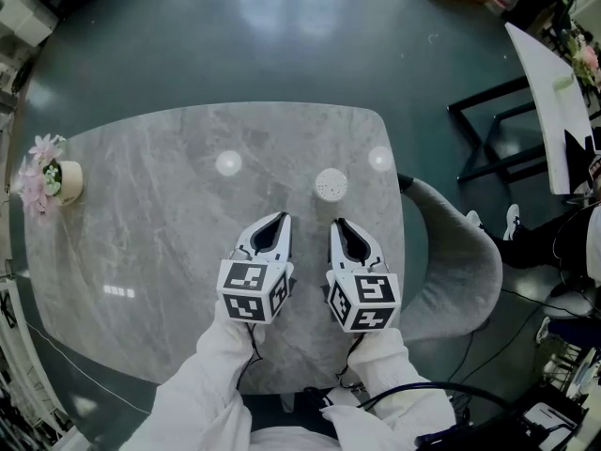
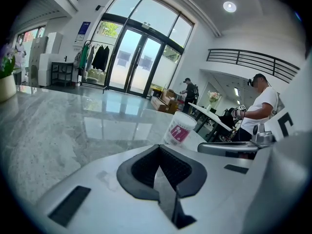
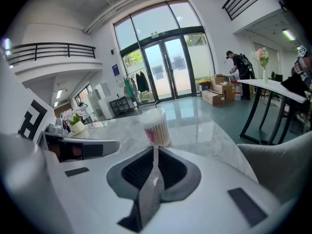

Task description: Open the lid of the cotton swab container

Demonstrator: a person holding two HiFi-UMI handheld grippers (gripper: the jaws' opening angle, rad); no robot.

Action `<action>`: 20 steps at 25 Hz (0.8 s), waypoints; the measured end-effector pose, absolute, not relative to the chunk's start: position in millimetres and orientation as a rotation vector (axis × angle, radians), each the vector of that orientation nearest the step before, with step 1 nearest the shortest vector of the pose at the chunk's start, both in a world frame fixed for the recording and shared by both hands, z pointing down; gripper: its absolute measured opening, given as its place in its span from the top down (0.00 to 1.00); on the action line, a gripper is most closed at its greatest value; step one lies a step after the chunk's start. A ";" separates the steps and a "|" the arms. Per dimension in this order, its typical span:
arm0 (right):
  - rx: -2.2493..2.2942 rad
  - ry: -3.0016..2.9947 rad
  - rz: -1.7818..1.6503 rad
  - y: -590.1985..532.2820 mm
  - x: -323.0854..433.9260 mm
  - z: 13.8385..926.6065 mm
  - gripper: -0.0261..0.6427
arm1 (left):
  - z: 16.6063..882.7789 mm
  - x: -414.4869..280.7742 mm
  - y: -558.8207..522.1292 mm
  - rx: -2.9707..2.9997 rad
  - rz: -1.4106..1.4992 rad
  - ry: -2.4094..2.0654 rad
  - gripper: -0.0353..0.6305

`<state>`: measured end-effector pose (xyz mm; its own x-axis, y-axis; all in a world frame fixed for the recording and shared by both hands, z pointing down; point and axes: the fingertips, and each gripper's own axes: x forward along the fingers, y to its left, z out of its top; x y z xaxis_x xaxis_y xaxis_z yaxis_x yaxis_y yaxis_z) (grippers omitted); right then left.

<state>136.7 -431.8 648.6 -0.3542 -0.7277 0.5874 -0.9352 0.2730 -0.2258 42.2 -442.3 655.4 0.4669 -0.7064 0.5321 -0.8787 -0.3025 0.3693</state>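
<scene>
Clear cotton swab container [image 3: 155, 126], pink label, lid on; left tongs [image 1: 279, 216] and right tongs [image 1: 338, 222] closed.

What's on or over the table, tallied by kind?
Cotton swab container: 1
Flower pot: 1
Grippers: 2 (left gripper, right gripper; both shut, empty)
Total: 4
</scene>
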 end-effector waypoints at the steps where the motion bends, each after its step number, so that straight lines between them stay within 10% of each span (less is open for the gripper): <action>1: 1.509 -2.184 0.775 -433.3 136.7 648.6 0.86 | 656.3 41.9 -442.4 2.090 0.356 -1.311 0.94; 20: 1.480 -2.176 0.748 -463.4 129.3 654.3 0.64 | 659.4 30.3 -452.5 2.037 0.313 -1.319 0.94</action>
<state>129.3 -463.4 654.3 -0.3571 -0.7178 0.5976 -0.9336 0.2947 -0.2039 30.3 -452.5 659.4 0.4573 -0.7117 0.5332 -0.8754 -0.2546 0.4110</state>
